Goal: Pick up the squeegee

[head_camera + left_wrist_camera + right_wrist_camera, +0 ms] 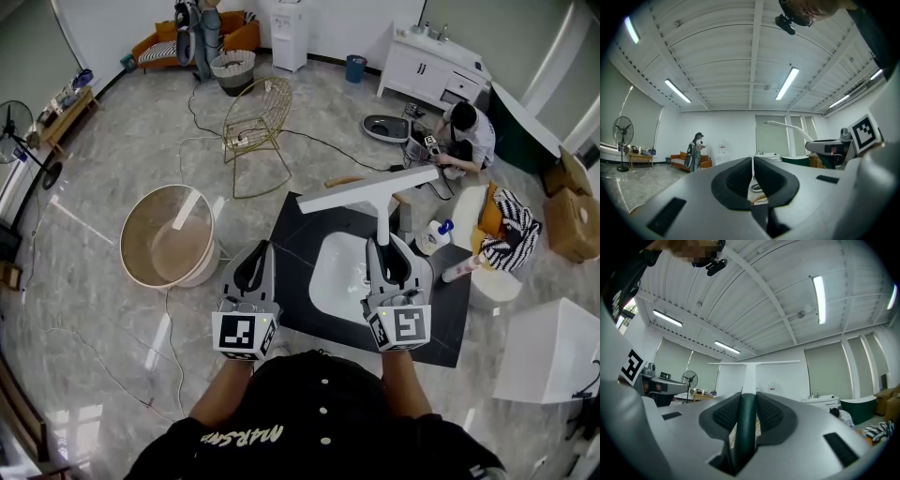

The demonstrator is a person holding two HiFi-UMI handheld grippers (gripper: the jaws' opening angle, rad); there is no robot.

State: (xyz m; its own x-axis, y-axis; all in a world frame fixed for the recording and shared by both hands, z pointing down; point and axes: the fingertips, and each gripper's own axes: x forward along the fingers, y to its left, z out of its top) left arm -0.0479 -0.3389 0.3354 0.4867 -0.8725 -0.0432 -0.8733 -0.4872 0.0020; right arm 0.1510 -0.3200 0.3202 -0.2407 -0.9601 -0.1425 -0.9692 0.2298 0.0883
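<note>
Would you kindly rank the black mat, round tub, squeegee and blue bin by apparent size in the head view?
1. black mat
2. round tub
3. squeegee, though it is held up nearer the camera
4. blue bin, far off

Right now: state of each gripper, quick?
Left gripper: shut, empty.
Right gripper: shut on the white T-shaped squeegee, at its dark green handle.

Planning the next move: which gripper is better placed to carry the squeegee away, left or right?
Right. The right gripper is closed on the dark green handle of the squeegee, with the white blade held out in front of it. The left gripper has its jaws together on nothing and sits apart from the squeegee.
</note>
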